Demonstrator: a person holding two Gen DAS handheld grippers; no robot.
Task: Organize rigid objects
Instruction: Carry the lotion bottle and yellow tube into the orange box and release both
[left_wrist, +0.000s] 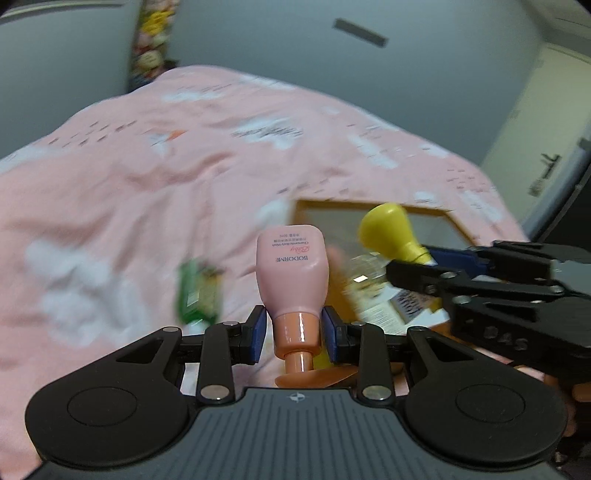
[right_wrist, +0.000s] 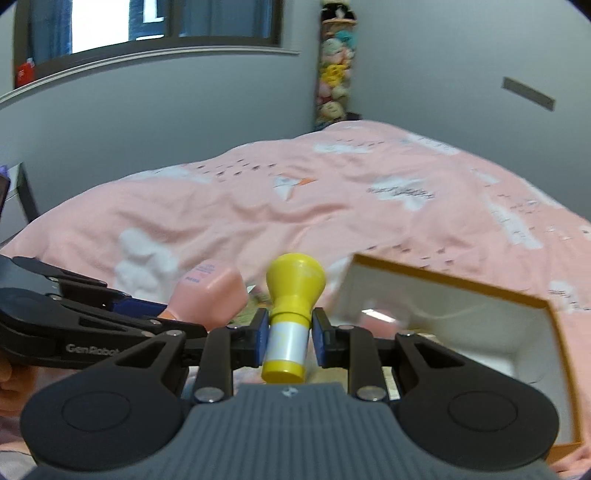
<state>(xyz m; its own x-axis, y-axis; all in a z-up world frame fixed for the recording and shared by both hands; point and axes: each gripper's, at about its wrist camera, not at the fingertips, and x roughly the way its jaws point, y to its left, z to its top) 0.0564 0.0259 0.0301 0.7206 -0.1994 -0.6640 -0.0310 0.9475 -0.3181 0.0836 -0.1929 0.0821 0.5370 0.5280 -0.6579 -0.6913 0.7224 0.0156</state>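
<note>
My left gripper (left_wrist: 293, 332) is shut on the neck of a pink body-wash bottle (left_wrist: 293, 273), which points away from me above the pink bedspread (left_wrist: 147, 166). My right gripper (right_wrist: 290, 338) is shut on a yellow bulb-topped stamp (right_wrist: 293, 291) with a white band round its middle. The two grippers hang side by side: the right gripper (left_wrist: 424, 262) with the yellow stamp (left_wrist: 388, 229) shows at the right of the left wrist view, and the pink bottle (right_wrist: 212, 291) shows at the left of the right wrist view. An open box (right_wrist: 480, 321) with an orange rim and white inside lies just right of both.
A blurred green packet (left_wrist: 199, 291) lies on the bedspread left of the pink bottle. Printed packets or leaflets (left_wrist: 391, 306) lie below the grippers near the box. Grey walls, a window (right_wrist: 147, 22) and a column of plush toys (right_wrist: 334, 66) stand behind the bed.
</note>
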